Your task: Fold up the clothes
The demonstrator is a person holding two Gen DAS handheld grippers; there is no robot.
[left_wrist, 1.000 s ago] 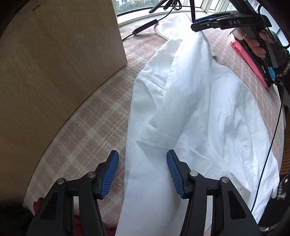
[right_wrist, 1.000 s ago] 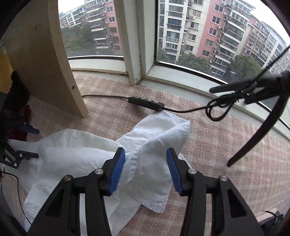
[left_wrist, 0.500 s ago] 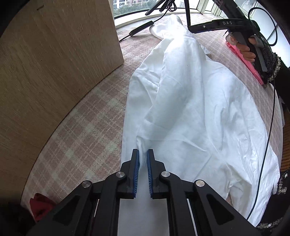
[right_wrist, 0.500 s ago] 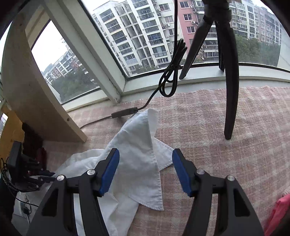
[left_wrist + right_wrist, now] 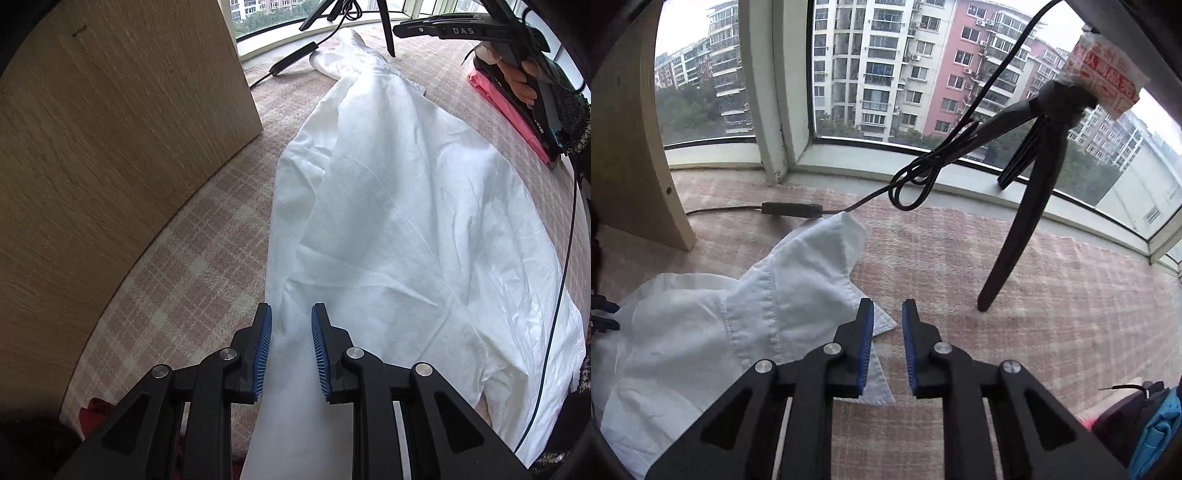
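The left wrist view shows almost the whole white shirt [image 5: 406, 221]. It lies long and wrinkly down the middle of the pink checked cloth [image 5: 192, 280] that covers the worktop, from the near edge up toward the window edge. Only this view shows the pink folded garment [image 5: 506, 99] at the right edge and a hand holding the right gripper [image 5: 461, 31] above it.

The right wrist view shows just the far end of the shirt, with its stitched collar [image 5: 812, 266] poking up beside a black cable box [image 5: 792, 209]. Only here can you see a black tripod leg [image 5: 1015, 240] standing on the cloth, and tall buildings outside.

The left gripper [image 5: 291, 347] has a narrow gap, with a bunched strip of shirt running between its blue pads [image 5: 263, 354]. The right gripper [image 5: 887, 343] also has a narrow gap, with only checked cloth showing in it; the collar tip lies just beside its left pad.
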